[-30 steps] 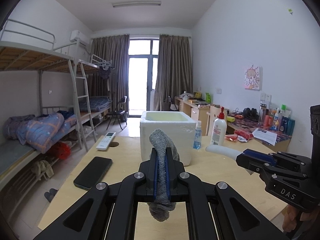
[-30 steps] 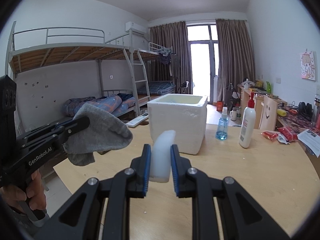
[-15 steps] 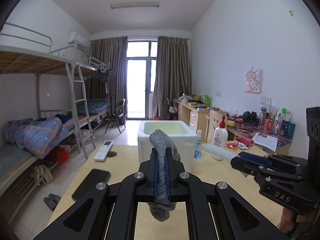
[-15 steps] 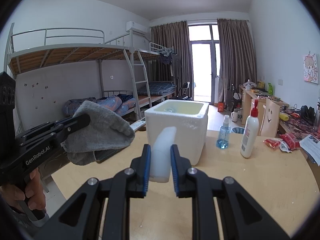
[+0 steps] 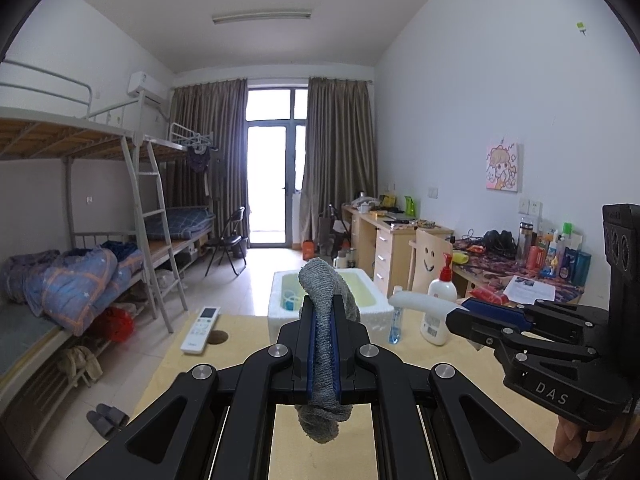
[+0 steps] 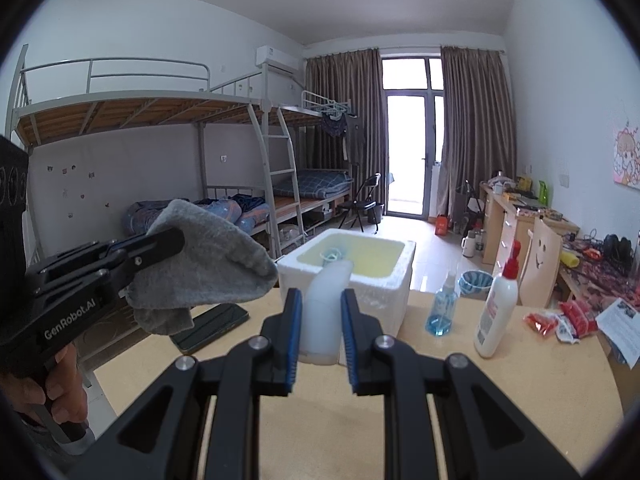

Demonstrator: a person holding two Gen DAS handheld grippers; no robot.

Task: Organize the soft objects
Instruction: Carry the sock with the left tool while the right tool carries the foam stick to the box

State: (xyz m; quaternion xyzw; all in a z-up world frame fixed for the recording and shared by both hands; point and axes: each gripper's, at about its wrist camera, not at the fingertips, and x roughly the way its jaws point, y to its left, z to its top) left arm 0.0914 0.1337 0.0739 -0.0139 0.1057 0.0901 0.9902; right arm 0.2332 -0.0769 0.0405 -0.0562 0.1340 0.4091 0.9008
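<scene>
Both tools have lifted since a second ago, so the foam box (image 6: 348,276) now shows its inside. The left tool (image 5: 323,356) pinches a grey sock (image 5: 325,344); the right tool (image 6: 320,332) clamps a white foam piece (image 6: 324,312), both nearly over the box, likely ready to drop.

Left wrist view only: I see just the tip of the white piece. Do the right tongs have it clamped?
Observer: Yes. In the right wrist view the white piece sits between both blue pads of the right tongs, with its bent end toward the foam box.
Operator: Anything on the table that my tongs hide?
Observer: A black phone lies flat on the table, left of the box and beneath the grey cloth in the left tongs.
</scene>
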